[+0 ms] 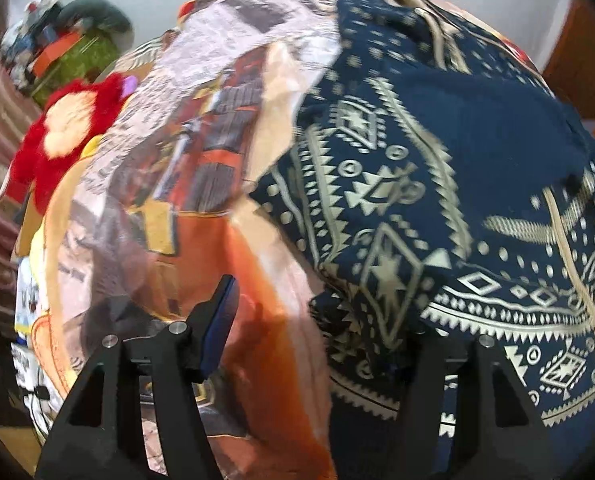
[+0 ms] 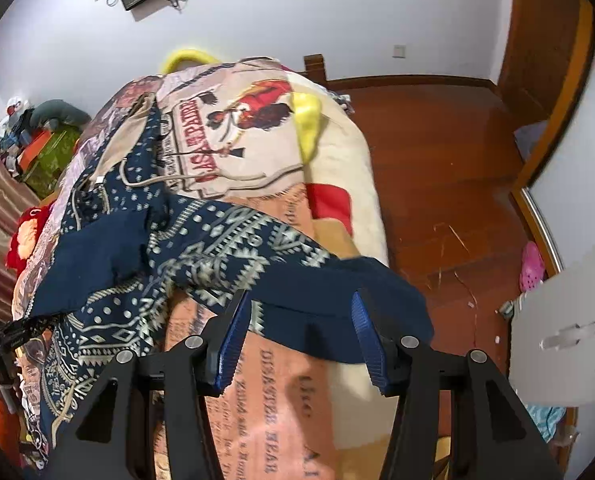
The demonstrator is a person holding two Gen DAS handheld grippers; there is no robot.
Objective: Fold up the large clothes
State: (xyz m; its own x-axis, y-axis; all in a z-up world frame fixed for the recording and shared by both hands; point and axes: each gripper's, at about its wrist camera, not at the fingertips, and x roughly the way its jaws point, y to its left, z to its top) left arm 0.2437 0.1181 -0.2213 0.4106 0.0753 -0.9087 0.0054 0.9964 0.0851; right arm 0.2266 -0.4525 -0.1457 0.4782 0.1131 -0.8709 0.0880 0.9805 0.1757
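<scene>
Navy patterned garment (image 2: 201, 240), printed with cream geometric motifs and fitted with a beige drawstring (image 1: 577, 264), lies rumpled on the bed, spread over a large printed blanket (image 2: 257, 132). In the right wrist view it runs from about 10 o'clock down to the centre, and a plain navy end of it reaches between the fingers of the right tool (image 2: 301, 340). Those blue-padded fingers stand apart on either side of the cloth, not pressing it, so this tool is released. In the left wrist view the garment fills the frame from 12 to 5 o'clock. The left tool (image 1: 317, 332) also stands released: its one visible blue pad (image 1: 221, 320) hangs over the blanket with a clear gap, while the other finger is hidden under a fold of the garment.

Beneath the garment, the blanket shows a rooster picture and lettering in orange, cream and brown. Wooden floor (image 2: 437, 168) stretches at 2 o'clock in the right wrist view. A red plush toy (image 1: 61, 136) sits at 9 o'clock in the left wrist view, beside the blanket's edge. A yellow object (image 2: 309, 128), soft and blurred, lies on the blanket near 12 o'clock.
</scene>
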